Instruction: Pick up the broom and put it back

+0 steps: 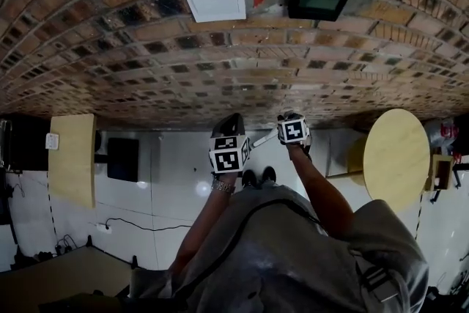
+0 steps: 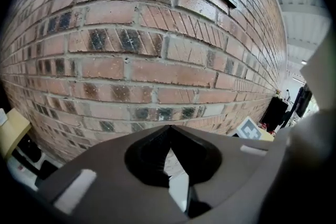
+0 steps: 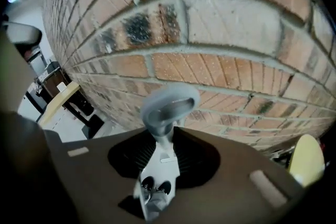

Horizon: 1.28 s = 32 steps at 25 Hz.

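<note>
Broom [image 3: 160, 160]: pale grey-white handle with oval hanging loop [image 3: 169, 105] at top end. Handle near upright, clamped between fingers of right gripper [image 3: 164, 136]. Loop sticks out past them, close before brick wall [image 3: 220, 23]. Head view shows only short slanted shaft [image 1: 265, 137]; bristles out of sight.

One broom [image 3: 166, 108], two claws [image 1: 232, 122] [image 1: 291, 118], two tables [image 1: 72, 157] [image 1: 396, 157]

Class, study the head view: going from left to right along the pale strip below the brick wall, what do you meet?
pale wooden board → black box → left claw → right claw → round yellow tabletop
</note>
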### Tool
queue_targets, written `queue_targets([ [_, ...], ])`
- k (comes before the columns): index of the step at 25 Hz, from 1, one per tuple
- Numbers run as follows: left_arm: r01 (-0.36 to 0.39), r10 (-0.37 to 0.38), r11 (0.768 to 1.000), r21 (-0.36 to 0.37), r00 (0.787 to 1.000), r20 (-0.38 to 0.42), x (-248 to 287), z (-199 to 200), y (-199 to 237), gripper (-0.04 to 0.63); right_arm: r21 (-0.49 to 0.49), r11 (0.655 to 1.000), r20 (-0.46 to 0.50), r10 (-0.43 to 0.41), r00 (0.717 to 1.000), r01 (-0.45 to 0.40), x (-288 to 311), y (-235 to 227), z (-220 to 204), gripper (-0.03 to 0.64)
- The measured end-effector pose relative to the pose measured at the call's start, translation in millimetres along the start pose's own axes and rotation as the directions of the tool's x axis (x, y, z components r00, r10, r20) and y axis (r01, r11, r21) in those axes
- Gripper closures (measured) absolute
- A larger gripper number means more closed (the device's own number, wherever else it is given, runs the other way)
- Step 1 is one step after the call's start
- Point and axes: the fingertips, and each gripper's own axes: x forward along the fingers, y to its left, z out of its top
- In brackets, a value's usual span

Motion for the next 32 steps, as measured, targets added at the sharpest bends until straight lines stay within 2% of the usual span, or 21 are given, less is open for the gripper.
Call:
queue_targets([
  [7, 0.067, -0.068, 0.996, 0.057, 0.998, 0.004, 19.0, 14.1, -27.1, 0.591, -0.023, 0.999, 0.137, 0.036, 0.99, -0.033, -85.7, 25.5, 27.6, 0.52],
  [11, 0.099, -0.099, 0.992, 0.081, 0.995, -0.005, 25.2, 16.9, -41.0, 0.592, -0.03, 0.999, 0.191, 0.045, 0.98, -0.04, -110.6, 31.1, 46.1, 0.519],
  [17, 0.124, -0.123, 0.986, 0.114, 0.992, -0.017, 28.7, 19.1, -52.7, 0.594, -0.054, 0.997, 0.215, 0.063, 0.975, -0.053, -121.3, 38.4, 54.8, 0.518],
  [21, 0.115, -0.117, 0.989, 0.092, 0.993, 0.016, 26.8, 26.0, -50.5, 0.592, -0.067, 0.996, 0.209, 0.068, 0.976, -0.055, -119.8, 41.3, 54.8, 0.518],
  [32, 0.097, -0.099, 0.991, 0.088, 0.995, 0.02, 25.0, 28.6, -39.6, 0.591, -0.069, 0.996, 0.195, 0.065, 0.979, -0.052, -112.4, 41.4, 55.6, 0.518],
])
